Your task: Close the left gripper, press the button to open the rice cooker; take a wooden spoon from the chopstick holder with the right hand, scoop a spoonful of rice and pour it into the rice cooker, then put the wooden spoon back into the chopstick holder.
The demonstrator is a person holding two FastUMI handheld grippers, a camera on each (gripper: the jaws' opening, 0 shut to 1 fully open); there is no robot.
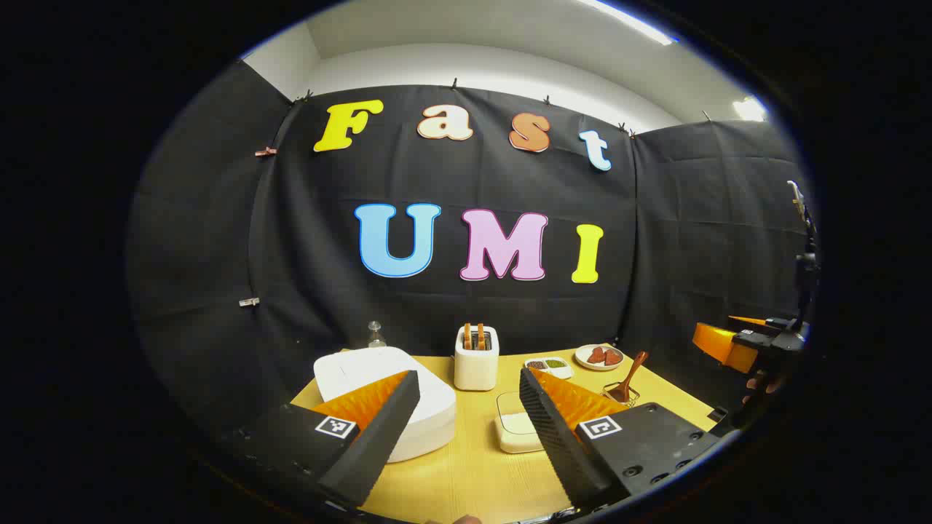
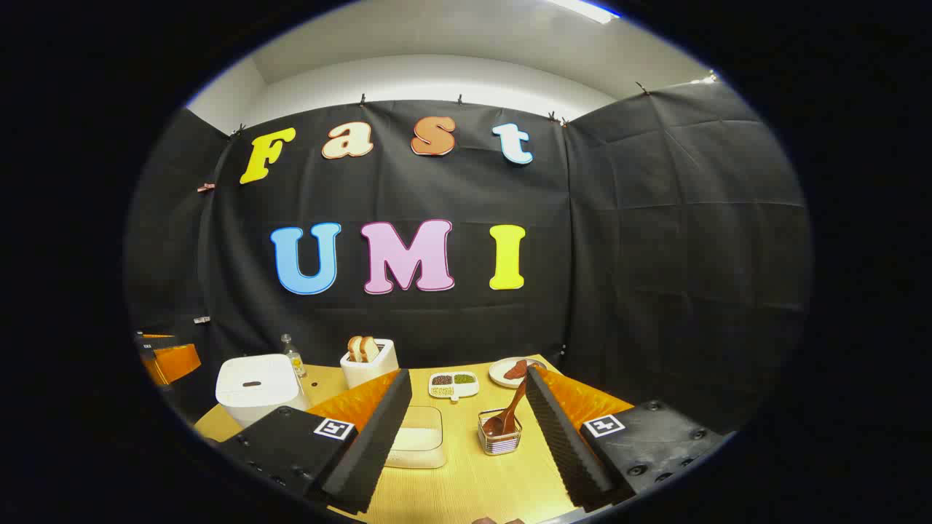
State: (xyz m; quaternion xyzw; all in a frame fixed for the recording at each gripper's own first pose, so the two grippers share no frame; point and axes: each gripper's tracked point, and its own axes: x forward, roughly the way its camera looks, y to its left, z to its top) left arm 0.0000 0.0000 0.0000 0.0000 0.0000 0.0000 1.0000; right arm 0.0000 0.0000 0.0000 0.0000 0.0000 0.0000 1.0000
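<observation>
A white rice cooker (image 1: 386,393) with its lid down stands at the table's left, also the rice cooker (image 2: 255,386) in the right gripper view. A wooden spoon (image 2: 510,415) leans in a small clear chopstick holder (image 2: 499,437); the spoon (image 1: 630,378) is right of centre in the left gripper view. A clear rice box (image 2: 419,440) sits mid-table, the same rice box (image 1: 518,429). My left gripper (image 1: 470,375) is open above the table's near side. My right gripper (image 2: 470,375) is open too, holding nothing.
A white toaster (image 2: 370,362) with bread stands behind the rice box. A small bottle (image 2: 293,356), a divided seasoning dish (image 2: 453,383) and a plate (image 2: 513,371) line the back of the wooden table (image 2: 466,480). Black cloth walls close in behind.
</observation>
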